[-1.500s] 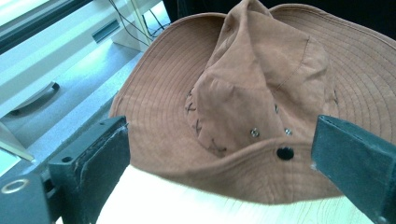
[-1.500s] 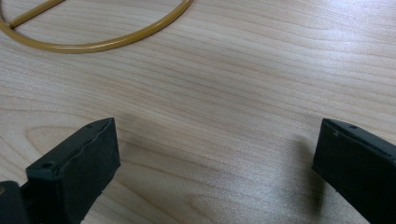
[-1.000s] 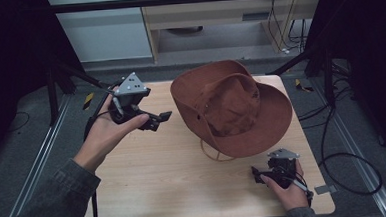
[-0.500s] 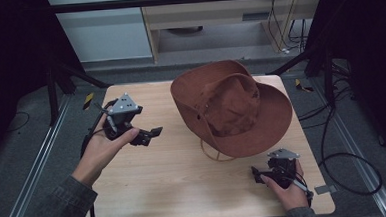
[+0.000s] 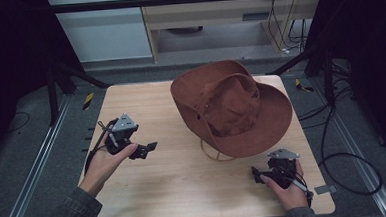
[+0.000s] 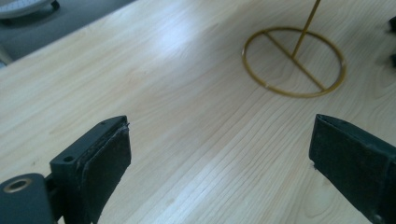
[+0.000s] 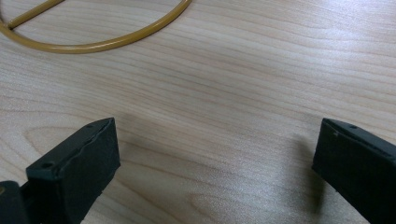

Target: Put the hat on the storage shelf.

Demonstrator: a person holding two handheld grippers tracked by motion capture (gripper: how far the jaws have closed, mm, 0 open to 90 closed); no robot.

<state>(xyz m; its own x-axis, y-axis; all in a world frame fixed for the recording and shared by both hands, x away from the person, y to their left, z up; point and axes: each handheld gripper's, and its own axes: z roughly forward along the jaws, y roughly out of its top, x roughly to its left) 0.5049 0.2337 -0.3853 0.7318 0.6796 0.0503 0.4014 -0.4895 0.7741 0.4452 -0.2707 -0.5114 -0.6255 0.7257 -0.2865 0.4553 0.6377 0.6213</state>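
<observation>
Brown suede wide-brimmed hat (image 5: 231,106) perches on a thin brass wire stand (image 5: 216,155) mid-worktop; the right gripper (image 5: 258,175), wide open and empty, lies nearer than the equally empty, open left gripper (image 5: 145,150)

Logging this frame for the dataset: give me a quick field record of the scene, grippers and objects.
surface: light wooden table
main object: brown felt wide-brimmed hat, sitting on a thin brass wire stand with ring base
left gripper: open, empty, low over the table, left of the hat
right gripper: open, empty, near the table's front right, below the hat brim
contact with hat: none
</observation>
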